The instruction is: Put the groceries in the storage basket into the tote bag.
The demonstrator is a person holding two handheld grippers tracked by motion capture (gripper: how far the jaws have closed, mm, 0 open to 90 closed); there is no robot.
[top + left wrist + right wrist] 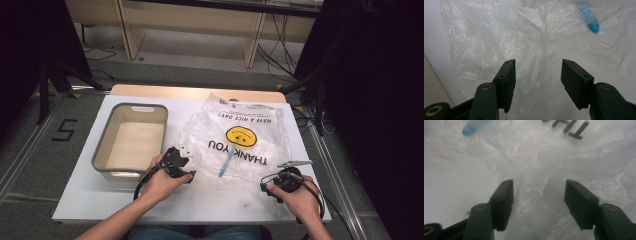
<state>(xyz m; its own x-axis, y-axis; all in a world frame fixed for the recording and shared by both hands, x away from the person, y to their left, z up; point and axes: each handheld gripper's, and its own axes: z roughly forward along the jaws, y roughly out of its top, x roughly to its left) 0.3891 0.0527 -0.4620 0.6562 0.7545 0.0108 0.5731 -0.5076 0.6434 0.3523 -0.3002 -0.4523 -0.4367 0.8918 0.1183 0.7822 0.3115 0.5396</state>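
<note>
A clear plastic bag (252, 127) printed with a yellow smiley and "THANK YOU" lies spread on the white table (210, 200). A blue toothbrush-like item (226, 161) lies in the bag. My left gripper (183, 160) is at the bag's near left corner. Its jaws stand open in the left gripper view (538, 62), with crumpled bag film (499, 32) between them, and the blue item (591, 18) is ahead. At the bag's near right corner is my right gripper (268, 184), open (539, 182) over bag film (549, 157). The blue item (470, 128) shows at upper left there.
A beige bin with a grey rim (131, 106) stands on the left of the table and holds nothing. Bare table runs along the near edge between the hands. Dark floor and wooden furniture legs (252, 45) lie beyond the table.
</note>
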